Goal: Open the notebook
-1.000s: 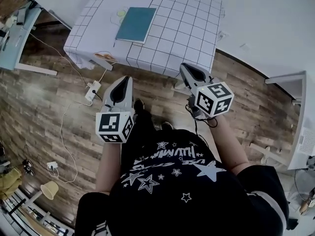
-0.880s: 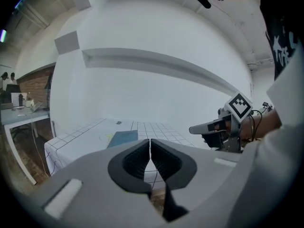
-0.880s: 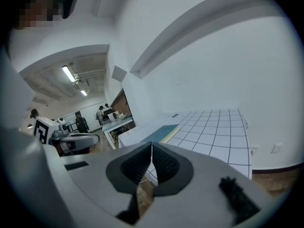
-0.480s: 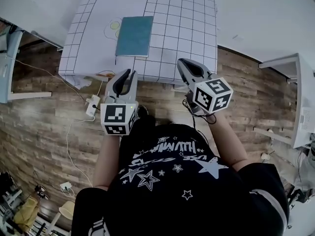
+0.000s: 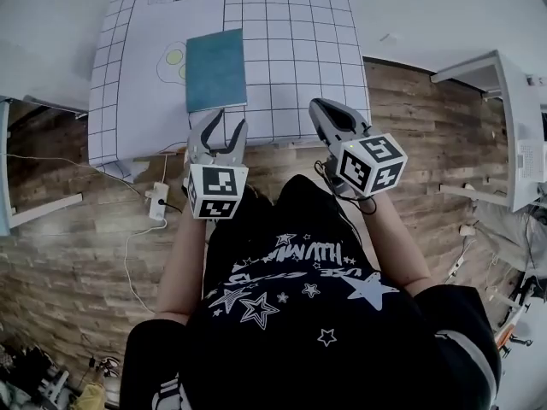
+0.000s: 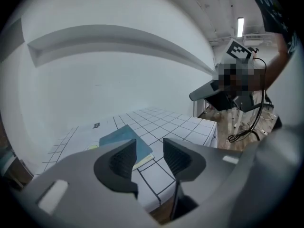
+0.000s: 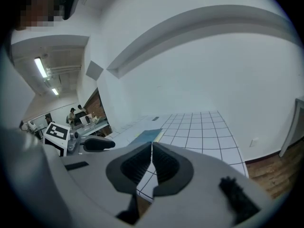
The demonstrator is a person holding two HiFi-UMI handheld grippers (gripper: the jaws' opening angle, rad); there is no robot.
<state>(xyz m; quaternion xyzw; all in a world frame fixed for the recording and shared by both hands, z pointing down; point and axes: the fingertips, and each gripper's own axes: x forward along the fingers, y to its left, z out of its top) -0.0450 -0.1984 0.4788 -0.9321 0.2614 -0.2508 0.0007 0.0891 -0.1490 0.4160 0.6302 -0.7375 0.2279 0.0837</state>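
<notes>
Left gripper point(image 5: 224, 123), seen from the head view, hovers just short of the near edge of the closed, teal, rectangular notebook point(image 5: 215, 69). Its jaws are opening with nothing between them, probably so they can take the cover's edge. The notebook lies flat on the table draped in a white cloth with a black grid point(image 5: 291, 49). To the right of the notebook, the right gripper point(image 5: 323, 109) waits off the table's near edge, likely held back until the book needs steadying. Below the notebook and off the table, a white power strip point(image 5: 156, 203) with its cable lies on the wood-plank floor, out of the way. In the left gripper view, the parted jaws of the left gripper point(image 6: 149, 148) frame the notebook point(image 6: 121, 137), whose near corner lies beyond them, untouched. Only bare cloth lies between. In the right gripper view, the right gripper point(image 7: 152, 152) has its jaws drawn together on nothing, and the notebook point(image 7: 147, 136) shows just past their tips, farther along the cloth.
</notes>
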